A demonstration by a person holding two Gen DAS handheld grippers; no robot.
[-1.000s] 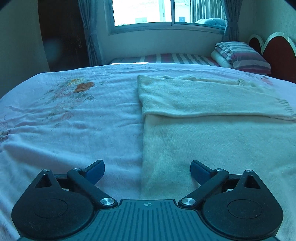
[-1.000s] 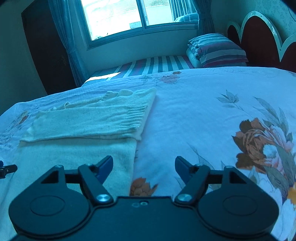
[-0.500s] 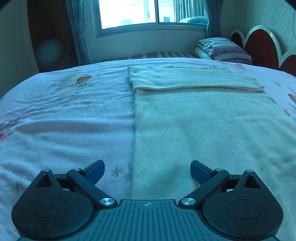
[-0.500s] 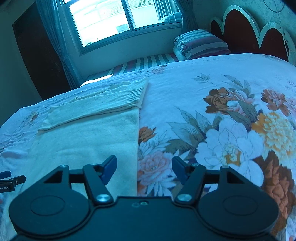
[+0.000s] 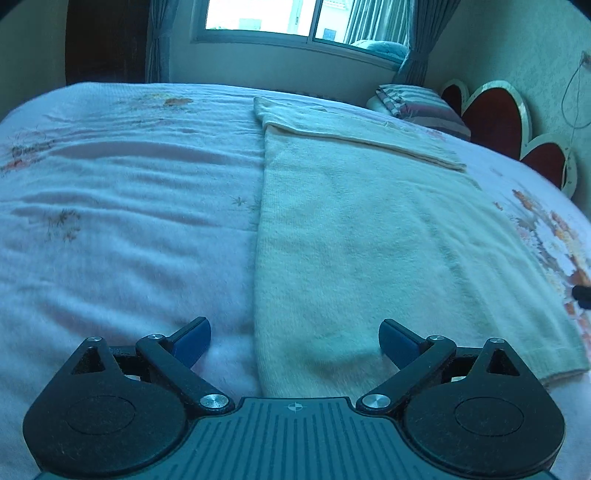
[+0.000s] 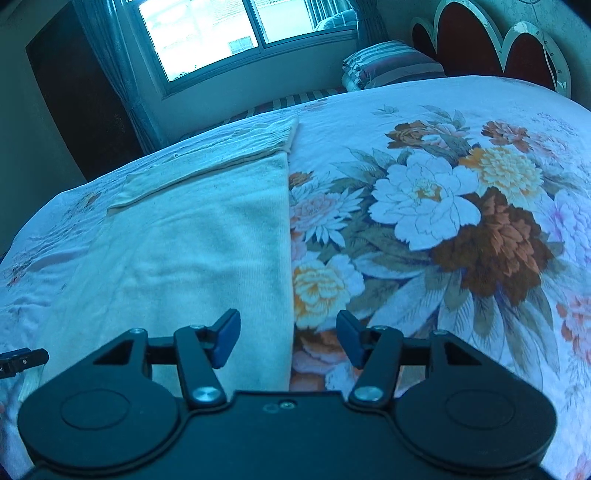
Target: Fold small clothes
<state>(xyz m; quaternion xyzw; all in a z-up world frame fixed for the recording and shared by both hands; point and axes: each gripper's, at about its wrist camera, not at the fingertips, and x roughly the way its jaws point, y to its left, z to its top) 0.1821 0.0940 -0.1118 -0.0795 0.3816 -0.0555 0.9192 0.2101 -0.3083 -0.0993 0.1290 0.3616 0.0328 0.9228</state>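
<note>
A cream knitted sweater (image 5: 354, 229) lies flat on the bed, its far end folded over into a band (image 5: 354, 129). My left gripper (image 5: 293, 338) hovers over the sweater's near left edge; its jaws stand wide, are closing, and the pads press on nothing. In the right wrist view the same sweater (image 6: 192, 251) fills the left half. My right gripper (image 6: 288, 338) sits over the sweater's near right edge, its jaws closing with the edge between them and no pad on the cloth. The tip of the left gripper (image 6: 22, 362) shows at the far left.
The bed is covered by a floral blanket (image 6: 443, 229), pale on the left (image 5: 110, 221). Striped folded bedding (image 6: 388, 66) and a red scalloped headboard (image 5: 495, 114) lie at the far right. A window (image 6: 221, 33) and curtains stand behind the bed.
Both grippers have drawn back along the sweater toward its near hem, so more of the cloth shows ahead. The right jaws have narrowed clearly, the left jaws slightly.
</note>
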